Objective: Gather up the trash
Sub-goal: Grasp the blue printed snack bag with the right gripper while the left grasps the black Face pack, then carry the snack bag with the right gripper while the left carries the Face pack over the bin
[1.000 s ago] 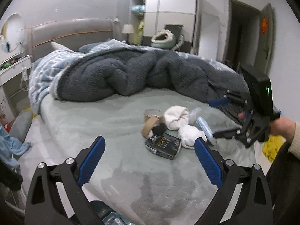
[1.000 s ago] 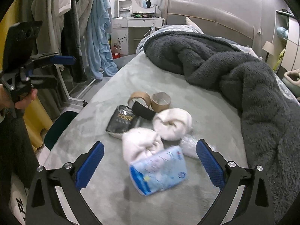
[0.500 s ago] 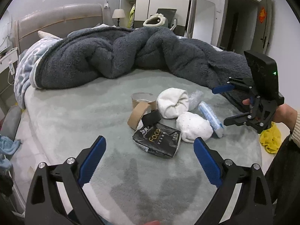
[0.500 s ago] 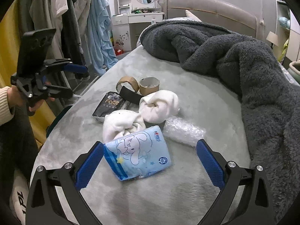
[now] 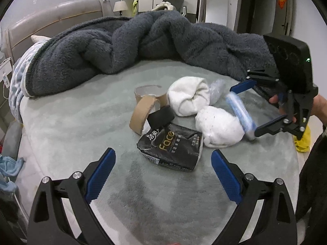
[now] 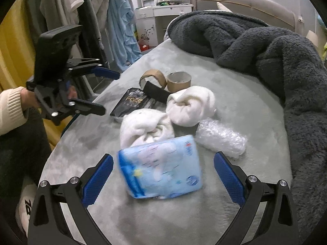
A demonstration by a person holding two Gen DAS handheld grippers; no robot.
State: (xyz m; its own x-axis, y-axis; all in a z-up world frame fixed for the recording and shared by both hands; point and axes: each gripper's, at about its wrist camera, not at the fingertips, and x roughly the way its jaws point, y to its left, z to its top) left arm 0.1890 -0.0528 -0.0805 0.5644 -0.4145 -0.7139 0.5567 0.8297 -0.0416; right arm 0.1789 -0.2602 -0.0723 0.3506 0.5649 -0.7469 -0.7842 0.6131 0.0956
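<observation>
A pile of trash lies on the grey-green bed. A black "Face" tissue pack (image 5: 170, 147) (image 6: 130, 102) lies just ahead of my open, empty left gripper (image 5: 162, 173). Beside it are two cardboard tape cores (image 5: 143, 110) (image 6: 178, 79), a black strap (image 5: 161, 117), two white cloth bundles (image 5: 189, 99) (image 6: 191, 105), bubble wrap (image 6: 220, 137) and a blue tissue pack (image 6: 161, 168) (image 5: 241, 114). My open right gripper (image 6: 163, 175) straddles the blue pack without touching it; it also shows in the left wrist view (image 5: 248, 108).
A dark grey fleece blanket (image 5: 122, 47) is heaped across the far side of the bed. Clothes hang on a rack (image 6: 114, 20) left of the bed, with a white dresser behind. A wardrobe and doorway (image 5: 255, 6) stand beyond the bed.
Both grippers moved closer to the pile. The left one came nearer the black pack; the right one came forward so its open fingers flank the blue pack.
</observation>
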